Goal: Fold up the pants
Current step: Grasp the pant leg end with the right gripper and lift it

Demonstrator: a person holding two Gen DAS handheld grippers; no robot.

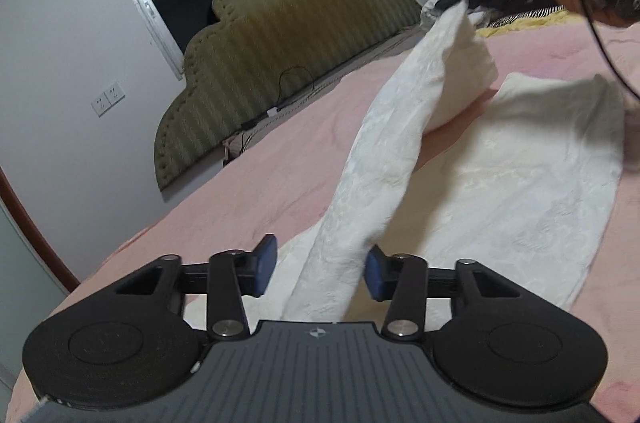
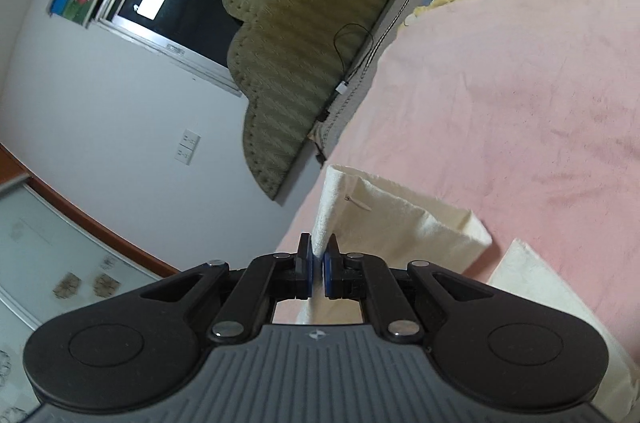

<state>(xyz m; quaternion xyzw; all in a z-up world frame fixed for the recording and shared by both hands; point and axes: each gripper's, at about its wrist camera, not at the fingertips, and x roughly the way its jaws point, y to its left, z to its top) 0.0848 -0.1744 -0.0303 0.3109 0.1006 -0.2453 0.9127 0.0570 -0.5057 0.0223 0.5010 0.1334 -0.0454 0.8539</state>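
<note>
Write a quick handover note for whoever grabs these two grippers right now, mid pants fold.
Right gripper: shut on the hem end of one leg of the white textured fabric pants, lifted above the pink bedspread.
Left gripper: open, blue pads either side of the raised leg's lower part, not gripping.
Pants: the other leg lies flat on the bedspread; the held leg stretches up between the grippers.
Done: one leg picked up.
Left: probably lay it over the flat leg, then fold lengthwise.

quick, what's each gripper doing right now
left gripper: open, a pants leg between its pads, not clamped
right gripper: shut on the pants
</note>
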